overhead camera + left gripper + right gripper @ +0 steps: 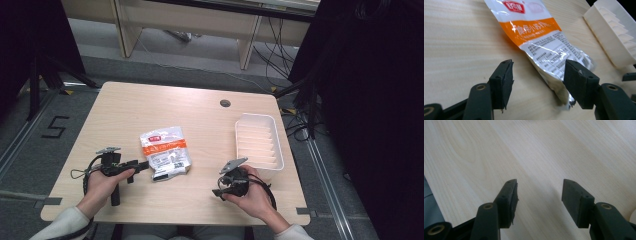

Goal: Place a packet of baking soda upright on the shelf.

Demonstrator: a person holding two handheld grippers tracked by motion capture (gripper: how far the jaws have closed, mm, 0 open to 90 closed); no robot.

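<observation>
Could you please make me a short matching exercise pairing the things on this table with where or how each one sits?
Things:
1. white and orange plastic pouch
2. white ribbed plastic tray
3. left gripper
4. right gripper

Places or states:
A. open over bare wood
B. near the table's right edge
C. lying flat mid-table
D. open at the pouch's near corner

Pairs: 1-C, 2-B, 3-D, 4-A

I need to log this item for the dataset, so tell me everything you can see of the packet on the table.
The packet is a flat, glossy plastic pouch, white with an orange band, a red logo near its far end and fine black print nearer the person. Sealed and crinkled, it lies flat mid-table, left of the white tray. The left tool is open around its near corner, not yet closed on it.
</observation>
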